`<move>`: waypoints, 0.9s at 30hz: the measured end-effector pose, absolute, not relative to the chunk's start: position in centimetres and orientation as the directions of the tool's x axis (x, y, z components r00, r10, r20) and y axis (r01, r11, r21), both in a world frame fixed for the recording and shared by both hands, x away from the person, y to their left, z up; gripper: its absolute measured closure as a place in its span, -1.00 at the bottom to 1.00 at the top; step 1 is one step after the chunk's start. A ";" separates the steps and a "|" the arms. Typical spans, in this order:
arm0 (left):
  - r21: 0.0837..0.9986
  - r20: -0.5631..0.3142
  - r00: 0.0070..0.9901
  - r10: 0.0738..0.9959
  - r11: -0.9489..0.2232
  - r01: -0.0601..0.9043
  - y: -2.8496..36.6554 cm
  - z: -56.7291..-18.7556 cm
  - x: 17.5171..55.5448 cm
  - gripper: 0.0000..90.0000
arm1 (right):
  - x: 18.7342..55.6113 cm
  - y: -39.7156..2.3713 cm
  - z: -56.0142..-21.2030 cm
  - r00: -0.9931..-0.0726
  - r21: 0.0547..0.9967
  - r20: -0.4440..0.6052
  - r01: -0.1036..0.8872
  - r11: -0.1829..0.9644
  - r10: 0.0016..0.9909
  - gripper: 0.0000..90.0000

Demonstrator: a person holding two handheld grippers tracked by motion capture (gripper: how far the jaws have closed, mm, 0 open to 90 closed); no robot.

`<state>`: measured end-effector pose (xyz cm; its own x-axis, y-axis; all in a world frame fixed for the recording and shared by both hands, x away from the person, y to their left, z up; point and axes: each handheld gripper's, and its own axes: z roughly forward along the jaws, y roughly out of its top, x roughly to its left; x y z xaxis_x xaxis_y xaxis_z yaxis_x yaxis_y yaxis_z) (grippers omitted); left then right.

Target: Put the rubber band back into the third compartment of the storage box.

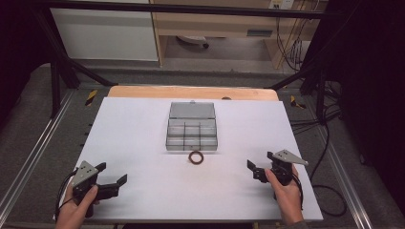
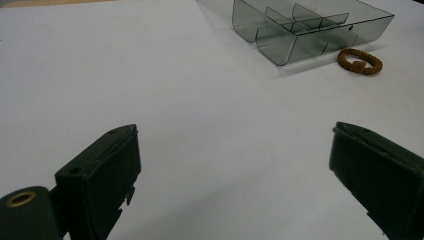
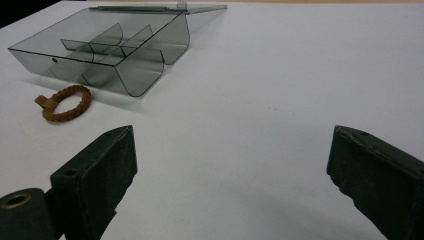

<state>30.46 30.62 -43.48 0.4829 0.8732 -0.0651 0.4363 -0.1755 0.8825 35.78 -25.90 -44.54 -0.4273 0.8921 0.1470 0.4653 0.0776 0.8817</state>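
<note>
A clear grey compartment box [image 1: 191, 133] stands open at the middle of the white table [image 1: 138, 138], its lid laid back flat. A brown braided ring [image 1: 196, 157] lies just in front of it. At the near left a hand holds my left gripper [image 1: 113, 172], open and with nothing between its fingers. My right gripper [image 1: 260, 162] is held at the near right, also open and holding nothing. In the left gripper view the open left gripper [image 2: 234, 131] faces the box [image 2: 310, 30] and ring [image 2: 360, 61] far off at upper right. In the right gripper view the open right gripper [image 3: 230, 131] sees the box [image 3: 110, 50] and ring [image 3: 65, 102] at upper left.
A wooden strip [image 1: 191, 92] runs along the table's far edge. Black frame posts [image 1: 55, 86] stand at the back corners. Cables [image 1: 329, 143] trail on the floor at the right. Bare white surface lies between both grippers and the box.
</note>
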 end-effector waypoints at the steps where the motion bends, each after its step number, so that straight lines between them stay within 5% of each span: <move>1: 0.882 -0.066 0.484 0.872 -0.176 0.437 30.6 -43.5 30.5 -0.87 | 35.8 -25.8 -44.5 -0.428 0.884 0.143 0.461 0.079 0.892 -0.86; 27: 0.865 -0.048 0.515 0.856 -0.222 0.450 30.1 -43.8 30.6 -0.87 | 34.6 -21.3 -43.8 -0.574 0.861 0.100 0.459 0.219 0.812 -0.93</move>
<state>30.58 30.13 -43.81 0.5154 0.8556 -0.0485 0.4496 -0.2218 0.8652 34.56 -21.35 -43.77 -0.5744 0.8125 0.0995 0.4587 0.2188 0.8612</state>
